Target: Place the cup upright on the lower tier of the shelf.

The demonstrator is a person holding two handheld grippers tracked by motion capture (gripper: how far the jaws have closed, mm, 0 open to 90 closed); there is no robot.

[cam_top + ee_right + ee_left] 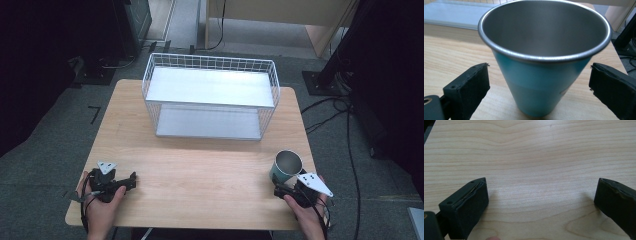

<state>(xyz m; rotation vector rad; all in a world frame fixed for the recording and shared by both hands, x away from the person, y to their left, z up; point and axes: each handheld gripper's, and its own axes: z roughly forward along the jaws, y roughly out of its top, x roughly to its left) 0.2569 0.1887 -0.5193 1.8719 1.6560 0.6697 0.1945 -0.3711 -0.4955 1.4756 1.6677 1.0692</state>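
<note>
One cup seen, teal outside, steel inside, upright at near right of table. Right gripper placed around it, jaws spread wide, cup between them, gaps visible on both sides, nothing gripped. Left gripper held at near left, jaws wide, bare wood between. One white wire basket set at far centre, well apart from cup.

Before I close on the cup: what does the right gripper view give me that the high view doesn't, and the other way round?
Right gripper view alone: visible gaps between the right gripper's open jaws and the cup's teal wall; nothing visible inside it. High view alone: the white wire rack at the table's far side, and the left gripper at the near left corner. Both: the cup upright on the table before the right gripper.
</note>
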